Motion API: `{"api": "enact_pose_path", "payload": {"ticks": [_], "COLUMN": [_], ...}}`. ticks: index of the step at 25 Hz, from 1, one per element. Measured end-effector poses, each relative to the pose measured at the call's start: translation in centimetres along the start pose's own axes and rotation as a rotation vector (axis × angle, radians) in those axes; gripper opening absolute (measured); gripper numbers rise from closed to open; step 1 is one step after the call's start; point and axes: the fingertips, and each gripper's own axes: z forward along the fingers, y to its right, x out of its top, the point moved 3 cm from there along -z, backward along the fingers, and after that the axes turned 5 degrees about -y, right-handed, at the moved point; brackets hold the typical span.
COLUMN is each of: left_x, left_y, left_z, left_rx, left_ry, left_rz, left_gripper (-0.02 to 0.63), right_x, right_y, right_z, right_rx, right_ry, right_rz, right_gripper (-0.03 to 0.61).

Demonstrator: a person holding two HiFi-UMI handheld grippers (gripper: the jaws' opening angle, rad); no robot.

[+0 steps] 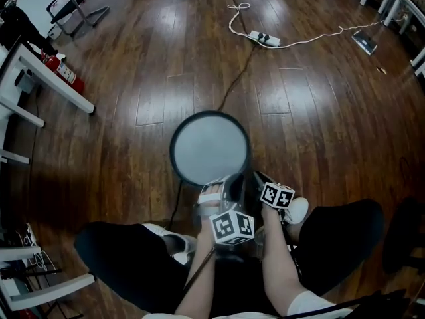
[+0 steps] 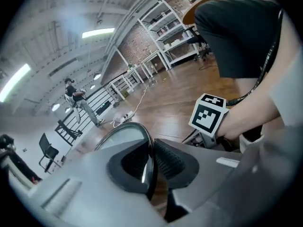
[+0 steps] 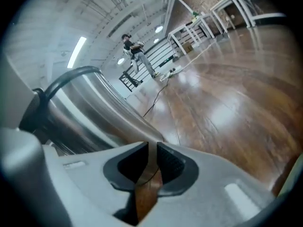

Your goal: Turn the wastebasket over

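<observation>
Jaws, left gripper (image 2: 152, 162): closed on the thin black rim (image 2: 140, 128) of the round steel wastebasket (image 1: 210, 148).
Jaws, right gripper (image 3: 151, 163): a narrow gap with only floor showing through; the steel wall (image 3: 94, 108) lies just beside them, ungripped.
Wastebasket place: on the dark wooden floor (image 1: 319, 111), close in front of the person's knees.
Wastebasket look: shiny metal cylinder, black ring at the rim, pale grey round face upward.
Handling: probably light, hollow and stiff; the polished wall looks slippery.
Where to hold: the rim, at two well-separated points, since the smooth side offers little.
</observation>
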Motion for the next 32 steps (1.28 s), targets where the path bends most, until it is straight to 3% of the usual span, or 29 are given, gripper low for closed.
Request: {"api": "enact_pose_path", "payload": {"ticks": [4, 5, 7, 8, 9, 11, 13, 20, 26, 32], "left_x": [0.3, 0.2, -0.2, -0.5, -0.9, -1.9, -2.6, -1.1, -0.5, -0.3], "left_y": [-0.4, -0.6, -1.1, -1.6, -2.0, -2.9, -3.5, -4.7, -1.6, 5.2], "left_z": [-0.5, -0.9, -1.9, -2.6, -3.5, -5.9, -8.7, -19.8, -29.9, -35.8], "left_rx": [0.023, 0.022, -0.012, -0.021, -0.014, 0.027, 0.080, 0.262, 0.406, 0.471], "left_ry": [0.066, 0.097, 0.158, 0.188, 0.214, 0.247, 0.272, 0.425, 0.539, 0.514], "left_rz": [-0.116, -0.202, -0.464, -0.594, -0.691, -0.777, -0.796, -0.801, -0.847, -0.875], "left_gripper": [0.093, 0.115, 0.122, 0.107, 0.044, 0.015, 0.015, 0.015, 0.015, 0.015], "right_x": [2.2, 2.6, 3.8, 4.6, 5.5, 6.9, 7.5, 6.0, -0.4, -7.0], "right_y": [-2.9, -3.9, -6.0, -6.9, -8.0, -10.8, -14.2, -25.0, -29.7, -29.8], "right_z": [-2.0, -2.6, -4.4, -5.8, -7.3, -10.2, -13.0, -22.3, -31.1, -37.5], "right_rx": [0.059, 0.075, 0.103, 0.109, 0.111, 0.117, 0.142, 0.282, 0.409, 0.476], "right_ry": [0.036, 0.033, 0.055, 0.089, 0.134, 0.226, 0.278, 0.271, 0.319, 0.281], "right_rz": [-0.164, -0.225, -0.328, -0.357, -0.375, -0.425, -0.515, -0.810, -0.914, -0.951], "right_gripper": [0.038, 0.038, 0.038, 0.038, 0.038, 0.035, -0.008, -0.008, -0.008, -0.008]}}
